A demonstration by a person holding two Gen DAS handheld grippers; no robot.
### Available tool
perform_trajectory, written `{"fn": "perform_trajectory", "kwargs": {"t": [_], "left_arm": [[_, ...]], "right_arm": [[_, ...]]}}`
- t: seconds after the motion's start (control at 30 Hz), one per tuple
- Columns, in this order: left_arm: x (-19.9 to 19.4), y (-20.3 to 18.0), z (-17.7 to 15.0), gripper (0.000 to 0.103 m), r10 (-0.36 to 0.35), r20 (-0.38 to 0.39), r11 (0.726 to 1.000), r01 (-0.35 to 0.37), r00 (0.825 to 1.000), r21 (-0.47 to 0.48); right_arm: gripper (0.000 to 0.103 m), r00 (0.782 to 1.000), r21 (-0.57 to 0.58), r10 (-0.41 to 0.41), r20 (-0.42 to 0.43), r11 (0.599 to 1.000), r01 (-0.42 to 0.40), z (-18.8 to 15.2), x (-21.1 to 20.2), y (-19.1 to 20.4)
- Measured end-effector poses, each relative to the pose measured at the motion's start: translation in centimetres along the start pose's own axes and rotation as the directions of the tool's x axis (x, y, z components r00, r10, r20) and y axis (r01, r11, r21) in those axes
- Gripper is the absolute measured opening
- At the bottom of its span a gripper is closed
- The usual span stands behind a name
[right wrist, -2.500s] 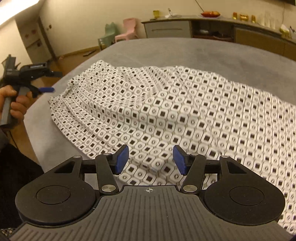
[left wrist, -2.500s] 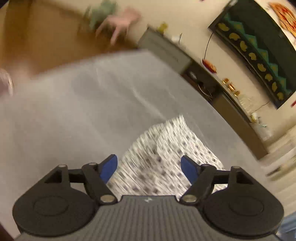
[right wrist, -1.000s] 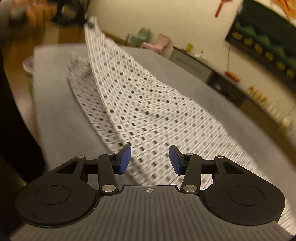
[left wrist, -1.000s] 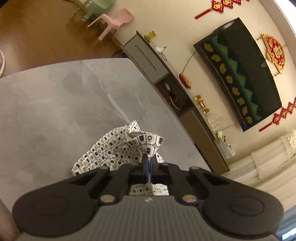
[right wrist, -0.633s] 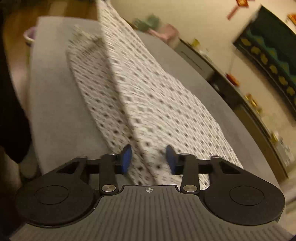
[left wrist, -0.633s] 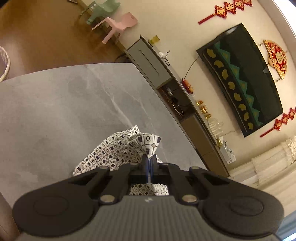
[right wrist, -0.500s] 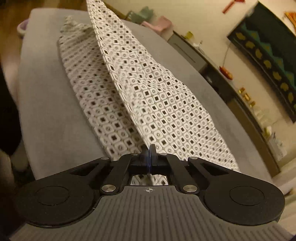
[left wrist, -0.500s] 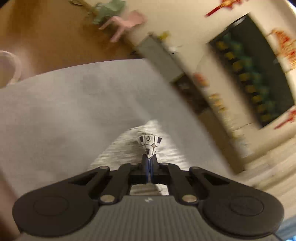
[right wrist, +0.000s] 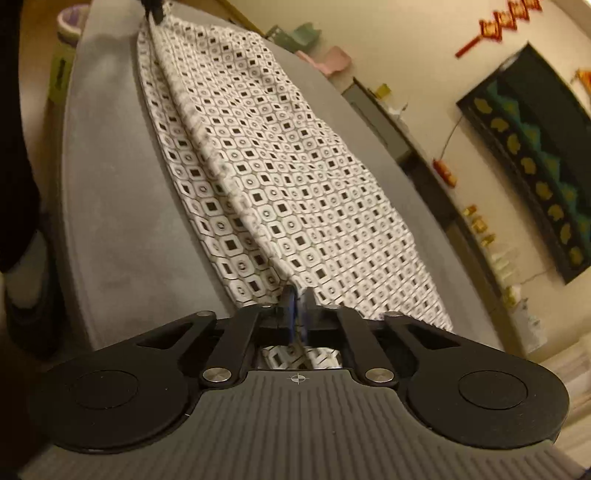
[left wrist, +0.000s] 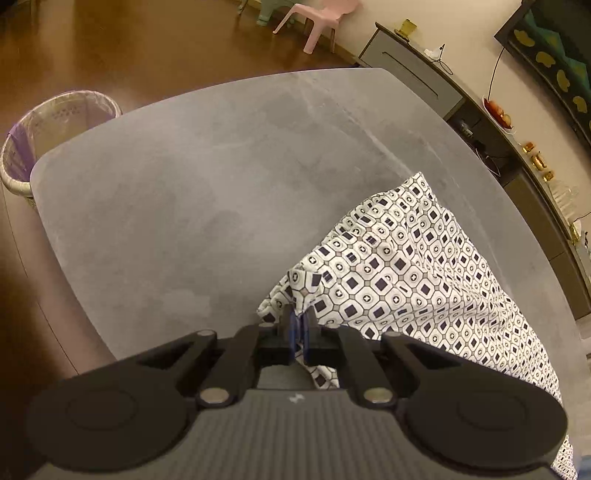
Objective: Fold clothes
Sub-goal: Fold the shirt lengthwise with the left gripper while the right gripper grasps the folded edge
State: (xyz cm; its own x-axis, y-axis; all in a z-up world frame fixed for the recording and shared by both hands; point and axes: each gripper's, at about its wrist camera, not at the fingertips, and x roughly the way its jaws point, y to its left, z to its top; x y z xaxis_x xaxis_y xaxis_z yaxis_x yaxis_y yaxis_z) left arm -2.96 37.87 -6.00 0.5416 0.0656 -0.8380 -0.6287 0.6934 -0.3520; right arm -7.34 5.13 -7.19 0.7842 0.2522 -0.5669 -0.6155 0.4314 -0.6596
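A white garment with a black square print [left wrist: 413, 273] [right wrist: 273, 192] lies stretched along the grey table [left wrist: 192, 177] [right wrist: 107, 206]. My left gripper [left wrist: 298, 325] is shut on one corner of it, near the table's left end. My right gripper [right wrist: 297, 302] is shut on the opposite corner, and the cloth runs from there in a raised fold to the far end, where the left gripper [right wrist: 154, 8] shows as a dark shape pinching it. The upper layer hangs over a lower layer resting on the table.
A wicker bin with a purple liner [left wrist: 44, 125] stands on the wooden floor beside the table's left end. A long sideboard [left wrist: 480, 110] runs along the wall behind, with small plastic chairs [left wrist: 317, 18] further off. A person's dark clothing [right wrist: 14, 147] fills the left edge.
The right gripper shut on the garment's near corner. Both grippers then carried the lifted cloth across, so its top layer now drapes lower over the bottom layer.
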Motion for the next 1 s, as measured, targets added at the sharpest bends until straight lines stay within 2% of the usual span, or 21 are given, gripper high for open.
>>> {"fn": "perform_trajectory", "kwargs": {"t": [0.13,0.27,0.57,0.7,0.73,0.77,0.8,0.9,1.0], "left_arm": [[0.1,0.1,0.0,0.006,0.002,0.015,1.000,-0.002,1.000,-0.007],[-1.5,0.5,-0.7,0.005,-0.034,0.062,0.999,0.035,0.997,-0.014],[-2.3,1.7,-2.0,0.004,-0.048,0.072,0.994,0.055,0.996,-0.097],[-2.6,2.3,-2.5,0.018,-0.056,0.076,0.988,0.067,0.995,-0.140],[-2.7,2.4,-2.7,0.026,-0.062,0.077,0.986,0.073,0.995,-0.150],[-2.8,2.1,-3.3,0.035,-0.103,0.069,0.983,0.112,0.992,-0.148],[-2.9,1.8,-4.0,0.037,-0.144,0.061,0.978,0.151,0.988,-0.146],[-2.8,0.5,-5.6,0.037,-0.248,0.027,0.962,0.249,0.968,-0.113],[-2.0,-1.0,-6.1,0.037,-0.283,-0.011,0.958,0.282,0.959,-0.049]], "right_arm": [[0.000,1.000,-0.036,-0.013,-0.002,0.999,0.013,0.7,0.0,0.3],[0.000,0.997,-0.102,-0.014,0.072,0.995,0.021,0.4,-4.4,1.9],[0.000,0.998,-0.128,0.035,0.051,0.991,-0.028,0.1,-3.8,3.1],[0.000,0.997,-0.109,0.009,0.076,0.994,-0.001,0.5,-4.1,2.8],[0.000,0.997,-0.103,0.003,0.082,0.995,0.006,0.6,-4.2,2.7],[0.000,0.996,-0.098,-0.004,0.088,0.995,0.013,0.7,-4.2,2.6],[0.000,0.995,-0.093,-0.011,0.094,0.995,0.019,0.8,-4.3,2.6],[0.006,0.994,-0.109,0.000,0.113,0.994,0.012,2.2,-4.1,3.1],[0.017,0.992,-0.146,0.024,0.126,0.989,-0.005,4.1,-3.2,4.2]]}}
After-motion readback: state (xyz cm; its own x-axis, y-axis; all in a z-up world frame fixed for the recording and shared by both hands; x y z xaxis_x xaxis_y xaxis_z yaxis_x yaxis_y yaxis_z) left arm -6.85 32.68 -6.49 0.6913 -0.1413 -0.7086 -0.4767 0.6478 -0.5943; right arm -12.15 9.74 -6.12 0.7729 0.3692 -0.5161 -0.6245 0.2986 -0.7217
